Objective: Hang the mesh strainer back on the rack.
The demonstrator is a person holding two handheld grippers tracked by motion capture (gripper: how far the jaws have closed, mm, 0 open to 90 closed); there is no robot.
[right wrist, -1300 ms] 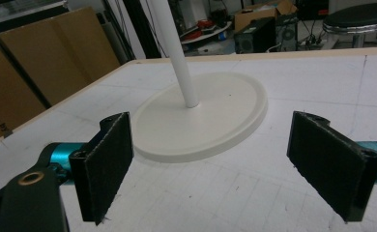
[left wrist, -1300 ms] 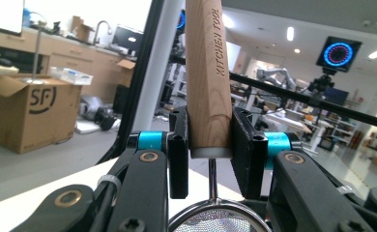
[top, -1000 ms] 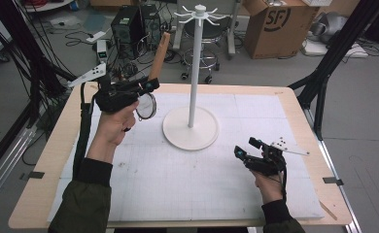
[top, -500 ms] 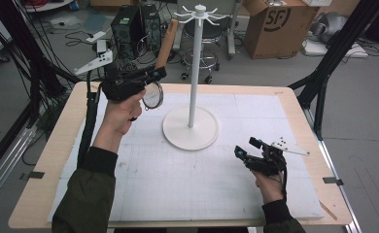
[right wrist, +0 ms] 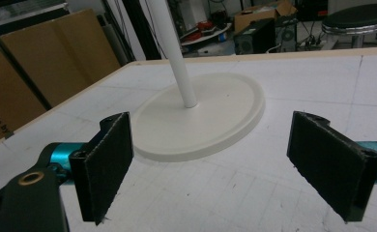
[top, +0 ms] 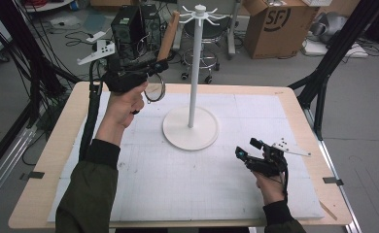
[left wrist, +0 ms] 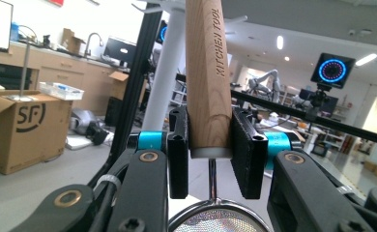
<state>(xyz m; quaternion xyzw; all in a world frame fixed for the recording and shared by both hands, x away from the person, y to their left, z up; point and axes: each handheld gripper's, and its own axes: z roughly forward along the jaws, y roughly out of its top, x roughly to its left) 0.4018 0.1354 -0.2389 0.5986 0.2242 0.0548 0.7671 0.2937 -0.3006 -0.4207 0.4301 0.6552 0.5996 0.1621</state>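
Lifted toward the stand (top: 195,73), left tongs (left wrist: 209,145) clamp the strainer's handle (left wrist: 207,72); right tongs (right wrist: 225,164) gape empty.

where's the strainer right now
In the high view the strainer is up at the left, off the table, its wooden handle clamped between the left gripper fingers, mesh hanging below, left of the white stand.

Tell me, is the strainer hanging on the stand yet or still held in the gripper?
Still held. The left gripper clamps the strainer by its wooden handle, lifted beside the stand, off its hooks.
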